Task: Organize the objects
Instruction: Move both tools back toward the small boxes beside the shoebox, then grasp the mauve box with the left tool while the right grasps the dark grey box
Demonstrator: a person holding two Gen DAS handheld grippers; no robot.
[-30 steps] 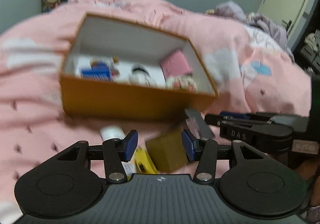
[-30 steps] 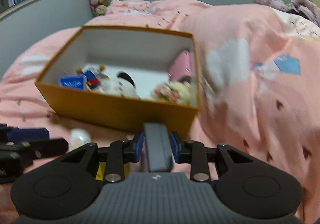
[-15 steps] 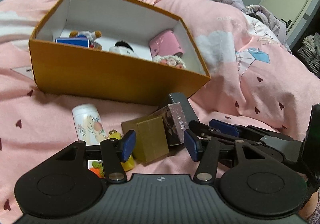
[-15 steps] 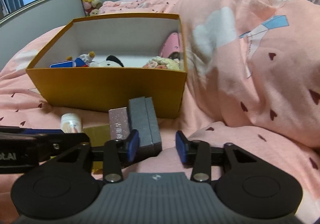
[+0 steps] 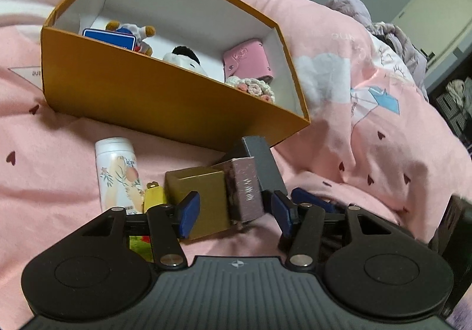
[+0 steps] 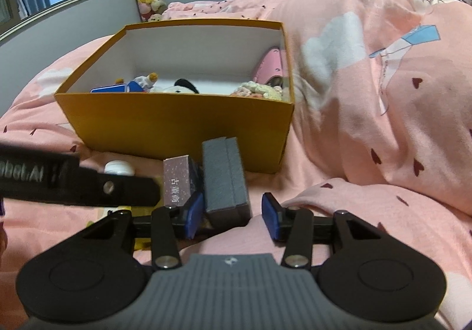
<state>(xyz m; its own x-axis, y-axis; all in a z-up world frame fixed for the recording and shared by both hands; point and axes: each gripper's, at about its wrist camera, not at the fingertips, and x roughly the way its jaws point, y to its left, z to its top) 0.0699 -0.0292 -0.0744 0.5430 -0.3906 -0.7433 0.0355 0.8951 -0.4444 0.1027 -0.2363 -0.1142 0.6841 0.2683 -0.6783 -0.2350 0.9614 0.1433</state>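
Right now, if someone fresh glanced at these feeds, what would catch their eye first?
The orange box on the pink bedspread, already holding plush toys and a pink pouch. In front of it lie a grey box, a mauve box and a gold box, with the open right gripper straddling the grey one.

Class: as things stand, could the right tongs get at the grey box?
Probably yes. The grey box lies on the bedspread between the open right tongs, nothing lying across it; a pink box sits close beside.

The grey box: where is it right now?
The grey box lies on the pink bedding just before the orange box, touching the mauve box on its left.
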